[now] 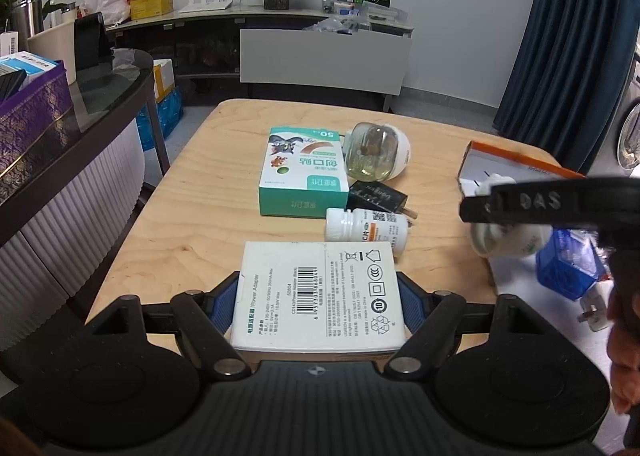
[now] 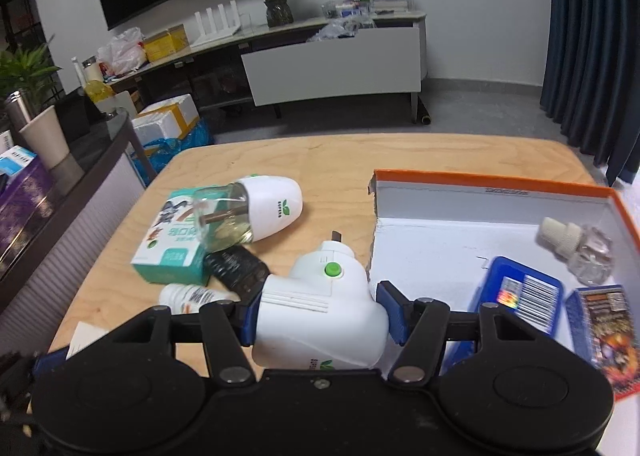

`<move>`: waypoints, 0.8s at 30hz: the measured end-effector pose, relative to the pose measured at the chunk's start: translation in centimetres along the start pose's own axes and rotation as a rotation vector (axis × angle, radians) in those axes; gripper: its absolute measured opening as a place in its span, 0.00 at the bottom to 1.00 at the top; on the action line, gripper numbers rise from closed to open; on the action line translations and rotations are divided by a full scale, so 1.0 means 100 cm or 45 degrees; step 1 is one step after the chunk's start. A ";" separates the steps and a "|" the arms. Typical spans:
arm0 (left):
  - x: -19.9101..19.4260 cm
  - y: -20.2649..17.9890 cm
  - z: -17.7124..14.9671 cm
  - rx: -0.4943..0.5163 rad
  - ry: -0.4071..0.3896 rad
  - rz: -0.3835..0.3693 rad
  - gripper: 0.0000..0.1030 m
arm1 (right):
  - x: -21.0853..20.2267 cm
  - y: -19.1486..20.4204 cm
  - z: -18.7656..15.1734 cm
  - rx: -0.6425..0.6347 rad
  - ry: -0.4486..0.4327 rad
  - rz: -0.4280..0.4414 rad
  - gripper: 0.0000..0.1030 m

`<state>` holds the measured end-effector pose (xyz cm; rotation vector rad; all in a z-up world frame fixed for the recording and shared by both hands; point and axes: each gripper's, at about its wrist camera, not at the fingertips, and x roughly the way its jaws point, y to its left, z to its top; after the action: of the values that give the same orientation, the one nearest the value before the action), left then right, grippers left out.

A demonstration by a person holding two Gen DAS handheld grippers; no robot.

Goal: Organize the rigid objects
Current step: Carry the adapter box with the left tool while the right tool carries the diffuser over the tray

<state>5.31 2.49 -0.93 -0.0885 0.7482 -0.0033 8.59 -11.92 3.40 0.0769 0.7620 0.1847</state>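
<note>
My left gripper (image 1: 318,284) is shut on a white power adapter box (image 1: 316,292), label side up, its blue pads pressing both sides just above the wooden table (image 1: 192,216). My right gripper (image 2: 318,300) is shut on a white plug-in device (image 2: 320,316) with a green button, held beside the left wall of an orange-rimmed open box (image 2: 480,186). On the table lie a green bandage box (image 1: 302,172), a vaporizer with a liquid bottle (image 1: 376,152), a black charger (image 1: 378,196) and a white pill bottle (image 1: 366,226).
Inside the open box lie blue packs (image 2: 520,292) and a clear bottle with a ribbed cap (image 2: 576,244). A dark counter (image 1: 80,128) with a purple box borders the table's left side. A low TV cabinet (image 1: 320,56) and a blue curtain (image 1: 560,36) stand beyond.
</note>
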 end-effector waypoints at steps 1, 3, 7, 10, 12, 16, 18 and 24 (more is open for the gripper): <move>-0.005 0.000 0.000 -0.002 -0.007 -0.002 0.77 | -0.009 -0.001 -0.003 -0.008 -0.009 0.001 0.68; -0.015 -0.004 -0.001 0.004 -0.021 -0.007 0.77 | -0.028 -0.003 -0.010 -0.016 -0.029 0.000 0.68; -0.033 -0.011 -0.003 0.021 -0.041 -0.021 0.77 | -0.063 -0.007 -0.023 -0.025 -0.067 -0.007 0.68; -0.046 -0.017 -0.006 0.023 -0.051 -0.039 0.77 | -0.085 -0.012 -0.033 -0.009 -0.092 -0.019 0.68; -0.054 -0.021 -0.009 0.029 -0.061 -0.047 0.77 | -0.097 -0.015 -0.041 -0.012 -0.095 -0.033 0.68; -0.067 -0.028 -0.014 0.030 -0.062 -0.073 0.77 | -0.118 -0.023 -0.060 -0.007 -0.103 -0.057 0.68; -0.073 -0.030 -0.017 0.021 -0.057 -0.086 0.77 | -0.127 -0.028 -0.068 -0.002 -0.107 -0.071 0.68; -0.089 -0.045 -0.026 0.052 -0.070 -0.116 0.77 | -0.151 -0.046 -0.088 0.023 -0.127 -0.124 0.68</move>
<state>-2.88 -1.93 3.58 -0.0835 0.6882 -0.1023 -7.61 -19.32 6.66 0.0653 0.6666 0.0810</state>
